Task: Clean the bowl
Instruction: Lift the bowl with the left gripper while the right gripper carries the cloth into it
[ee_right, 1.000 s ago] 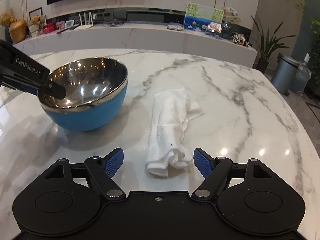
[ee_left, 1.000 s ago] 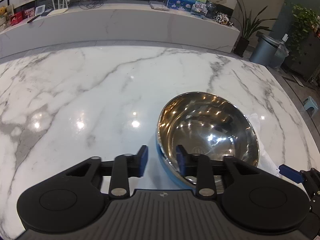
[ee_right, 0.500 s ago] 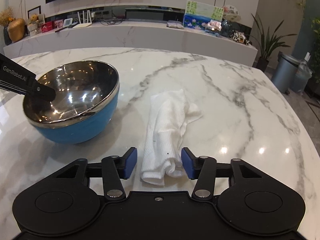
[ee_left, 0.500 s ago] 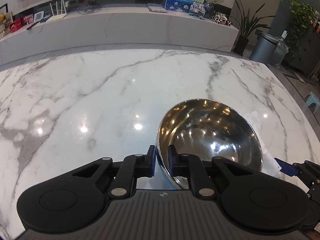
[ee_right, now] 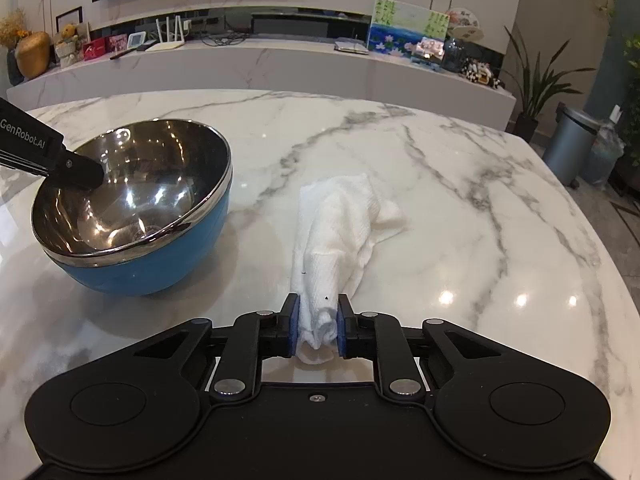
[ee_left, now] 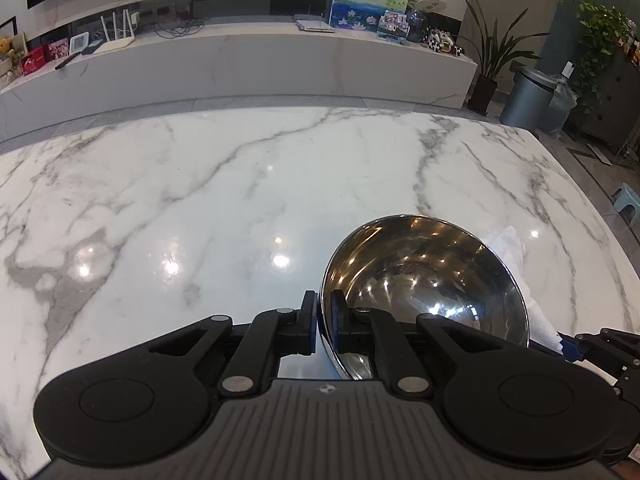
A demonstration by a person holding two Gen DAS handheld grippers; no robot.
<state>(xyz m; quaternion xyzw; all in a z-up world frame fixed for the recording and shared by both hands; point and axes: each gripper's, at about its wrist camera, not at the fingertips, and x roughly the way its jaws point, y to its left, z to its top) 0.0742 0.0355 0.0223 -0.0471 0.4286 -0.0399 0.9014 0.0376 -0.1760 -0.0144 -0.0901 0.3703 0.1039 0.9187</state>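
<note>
Fingers of the left gripper (ee_left: 324, 322) pinch the near-left rim of the round blue bowl with a mirror-bright steel lining (ee_left: 424, 280), one blue pad outside the wall and one inside; these jaws have just been closing and now clamp the rim. From this left wrist view the bowl sits tilted on the white grey-veined marble table (ee_left: 200, 200), and only a white edge of the cloth shows past its far right side. Turning to the right wrist view, the right gripper (ee_right: 317, 330) has just closed on the near end of the crumpled white cloth (ee_right: 336, 232), which lies on the marble just right of the bowl (ee_right: 132, 208), apart from it. Only this view shows the cloth squeezed between the pads and the bowl's blue outside. To wipe well, the left grip should probably hold the bowl steady while the cloth is lifted clear and pressed inside.
</note>
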